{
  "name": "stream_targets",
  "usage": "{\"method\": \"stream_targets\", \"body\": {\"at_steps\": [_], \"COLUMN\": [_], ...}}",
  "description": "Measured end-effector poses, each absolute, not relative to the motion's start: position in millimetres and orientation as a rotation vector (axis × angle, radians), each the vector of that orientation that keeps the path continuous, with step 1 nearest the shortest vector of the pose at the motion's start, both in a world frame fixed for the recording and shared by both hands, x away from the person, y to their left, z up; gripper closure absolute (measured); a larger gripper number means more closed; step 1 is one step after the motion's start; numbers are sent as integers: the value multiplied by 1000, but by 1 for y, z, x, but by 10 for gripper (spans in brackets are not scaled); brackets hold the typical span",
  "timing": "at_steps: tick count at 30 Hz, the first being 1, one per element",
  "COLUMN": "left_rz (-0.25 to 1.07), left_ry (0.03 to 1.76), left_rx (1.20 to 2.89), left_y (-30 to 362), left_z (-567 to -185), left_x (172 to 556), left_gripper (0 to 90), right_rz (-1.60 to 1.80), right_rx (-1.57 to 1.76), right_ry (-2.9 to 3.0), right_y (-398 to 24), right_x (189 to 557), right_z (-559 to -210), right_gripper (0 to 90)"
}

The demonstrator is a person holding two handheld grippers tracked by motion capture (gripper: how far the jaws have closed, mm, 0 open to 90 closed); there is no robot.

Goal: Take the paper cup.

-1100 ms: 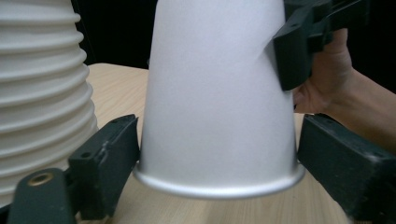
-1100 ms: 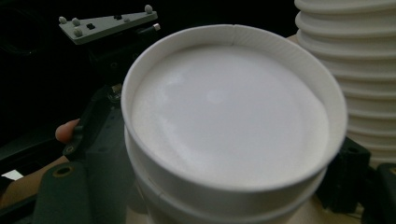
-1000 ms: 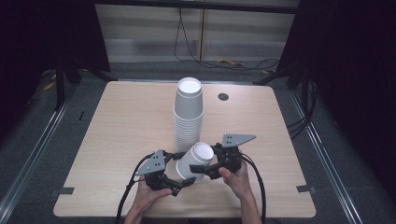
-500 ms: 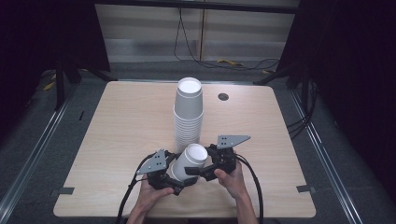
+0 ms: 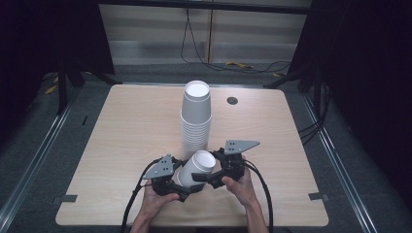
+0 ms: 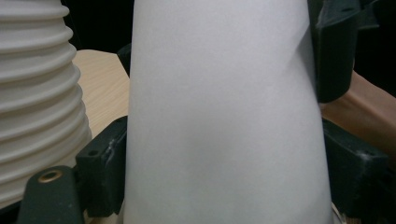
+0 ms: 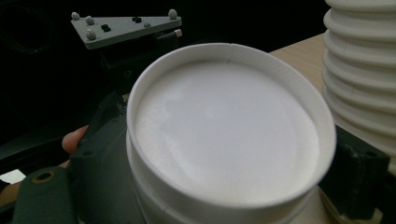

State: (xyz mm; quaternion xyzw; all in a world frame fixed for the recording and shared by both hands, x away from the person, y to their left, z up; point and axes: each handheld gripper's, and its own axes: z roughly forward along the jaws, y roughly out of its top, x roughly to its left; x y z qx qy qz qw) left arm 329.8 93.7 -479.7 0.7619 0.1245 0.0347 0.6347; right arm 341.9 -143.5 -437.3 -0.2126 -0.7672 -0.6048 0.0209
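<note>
Near the lower middle of the high view, a white paper cup (image 5: pixel 197 167) is held tilted between the two grippers, its closed round end turned up toward the camera. Its wall is smooth and matte, a plain cone shape that becomes narrower toward the closed end, and there seems to be a second cup nested with it, because in the right gripper view a second rim shows just below the first one. The left gripper (image 5: pixel 180 187) has just been closing its black jaws, and in the left gripper view they press on both sides of the cup wall, so it now grips the cup. The right gripper (image 5: pixel 210 175) has its black jaws on both sides of the cup near the closed end, touching it, and it holds the cup too. Each gripper has a grey three-cornered plate on top and a black cable going to the lower edge of the frame.

Just above the cup in the high view stands a tall stack of paper cups (image 5: pixel 196 116), upside down, with many ribbed rims one over another. It is very near the held cup. The table (image 5: pixel 121 136) is light wood with rounded corners. A small dark round disc (image 5: pixel 232 100) lies on it at the upper right of the stack, well apart from the hands.
</note>
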Motion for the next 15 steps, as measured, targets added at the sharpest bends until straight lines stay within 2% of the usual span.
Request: {"method": "stream_targets", "body": {"at_steps": [15], "left_rz": [101], "left_ry": [331], "left_rx": [1775], "left_y": [105], "left_z": [-482], "left_x": [338], "left_gripper": [162], "right_rz": [-1901], "right_rx": [-732], "right_ry": [-2397], "right_y": [-159], "right_x": [343], "right_z": [-434], "right_gripper": [139]}}
